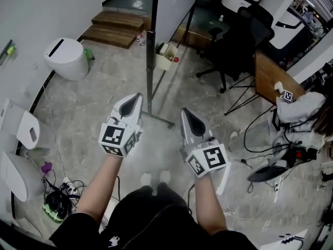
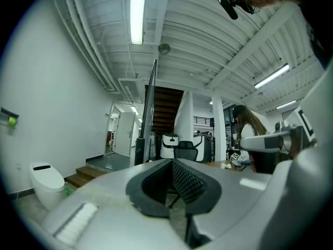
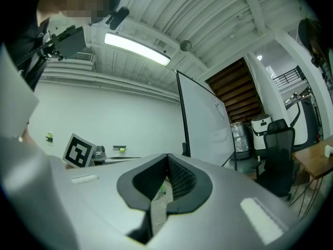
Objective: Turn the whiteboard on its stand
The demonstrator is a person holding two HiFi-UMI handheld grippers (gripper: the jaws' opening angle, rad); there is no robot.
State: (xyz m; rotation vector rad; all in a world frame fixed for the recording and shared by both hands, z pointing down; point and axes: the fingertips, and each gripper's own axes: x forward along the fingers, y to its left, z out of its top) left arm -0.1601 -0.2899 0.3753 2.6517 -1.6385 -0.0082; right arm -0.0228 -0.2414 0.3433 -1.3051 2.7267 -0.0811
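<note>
1. I hold both grippers out level in front of me, side by side: the left gripper (image 1: 134, 101) and the right gripper (image 1: 187, 114).
2. The left gripper's jaws are pressed together, with nothing between the pads. The right gripper's jaws meet at the tips in the same way and are also empty.
3. The whiteboard (image 1: 150, 72) stands on the floor just beyond the two grippers, in the gap between them as the head view shows it. It is edge-on to me there, so I see only a thin dark upright. The stand's foot (image 1: 161, 119) runs across the floor near the gripper tips.
4. In the right gripper view the board's white face slants away to the right of the jaws. In the left gripper view only its dark edge rises above the jaws.
5. Neither gripper touches the board or its frame. Both are near it but clear of it.
6. My reading of progress: no turn is in hand. The way the board faces does not tell me whether it has been turned, and with both jaws shut, empty and off the frame, I have no hold on it.
7. If the turn is yet to come, everything is left. I would bring a gripper to the frame's edge, take or press it, then swing the board round.
8. A small box (image 1: 162, 61) sits by the board's base and an office chair (image 1: 234, 46) stands beyond, so I judge the swing needs care on that side.
</note>
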